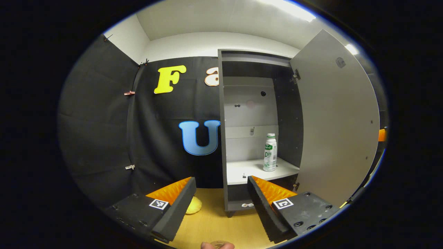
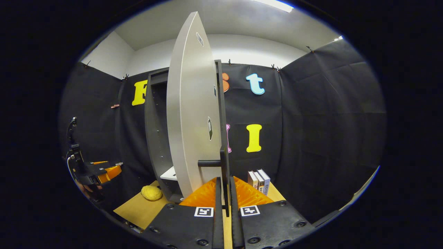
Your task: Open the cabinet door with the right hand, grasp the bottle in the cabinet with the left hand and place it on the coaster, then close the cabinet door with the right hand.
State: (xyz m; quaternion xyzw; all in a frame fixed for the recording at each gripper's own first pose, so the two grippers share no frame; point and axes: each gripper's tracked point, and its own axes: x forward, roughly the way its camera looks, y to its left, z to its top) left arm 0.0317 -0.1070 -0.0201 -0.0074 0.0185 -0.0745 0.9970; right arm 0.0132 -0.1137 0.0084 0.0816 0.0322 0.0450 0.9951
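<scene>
The grey cabinet point(image 1: 222, 138) stands open, its door point(image 1: 335, 121) swung out to the right. A white bottle with a green label point(image 1: 270, 153) stands upright on the white shelf point(image 1: 242, 171) inside, near the right wall. My left gripper point(image 1: 221, 180) is open and empty, low in front of the cabinet and well short of the bottle. In the right gripper view the door point(image 2: 190, 121) is seen nearly edge-on. My right gripper point(image 2: 224, 188) is shut on the door's dark handle point(image 2: 226, 166). The left gripper point(image 2: 100, 171) also shows far left, held by a hand.
A yellow lumpy object point(image 1: 193, 205) point(image 2: 151, 192) lies on the wooden table point(image 2: 135, 211) left of the cabinet's foot. A few books point(image 2: 259, 180) stand upright right of the door. A small round brownish thing point(image 1: 217, 245) sits at the table's near edge.
</scene>
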